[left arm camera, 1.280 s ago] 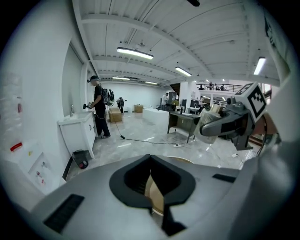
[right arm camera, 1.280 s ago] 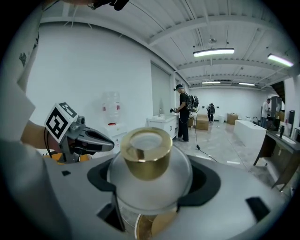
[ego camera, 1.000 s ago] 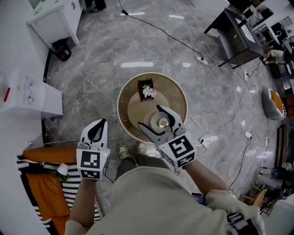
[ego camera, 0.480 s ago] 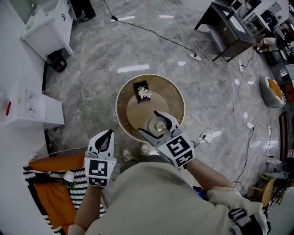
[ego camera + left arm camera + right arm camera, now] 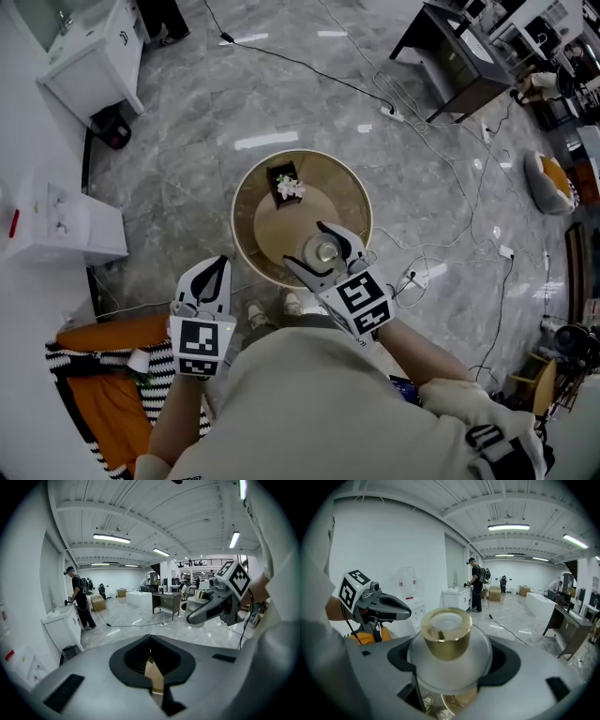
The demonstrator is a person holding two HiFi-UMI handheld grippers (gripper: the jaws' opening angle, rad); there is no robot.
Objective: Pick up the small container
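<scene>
Jaws of the right gripper [image 5: 306,246] are clasping the small container [image 5: 446,634] over the counter [image 5: 251,199]; its rounded body could slip free. Left gripper [image 5: 217,266] is hanging clenched, empty.

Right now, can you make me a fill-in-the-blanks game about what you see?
1. The right gripper grips the container, whose cap is ___ coloured.
2. The left gripper is shut and holds ___.
3. The table below is ___ in shape.

Missing words: gold; nothing; round.
</scene>
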